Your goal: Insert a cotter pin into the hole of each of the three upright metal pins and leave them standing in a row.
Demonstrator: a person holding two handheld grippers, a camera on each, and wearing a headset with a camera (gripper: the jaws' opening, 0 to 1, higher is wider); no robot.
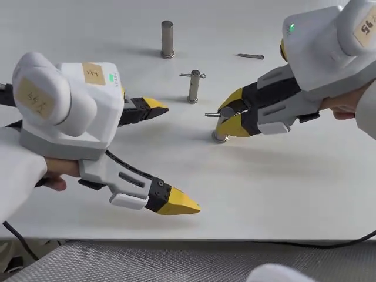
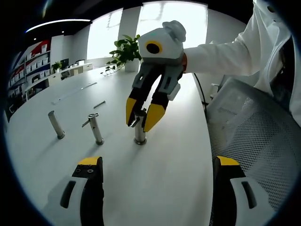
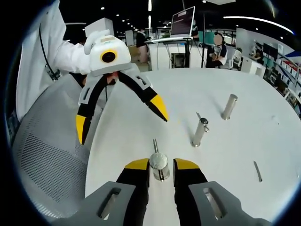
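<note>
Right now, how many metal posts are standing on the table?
3: far pin, bare; middle pin, holding a cotter pin; near pin, between the right gripper's jaws.

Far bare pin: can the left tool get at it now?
Probably yes: left tool is open and empty, bare table lies between it and the far pin; right tool is off at the near pin.

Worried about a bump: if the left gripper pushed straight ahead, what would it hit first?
Probably the nearest metal pin, standing between the right gripper's fingers; depth is unclear.
</note>
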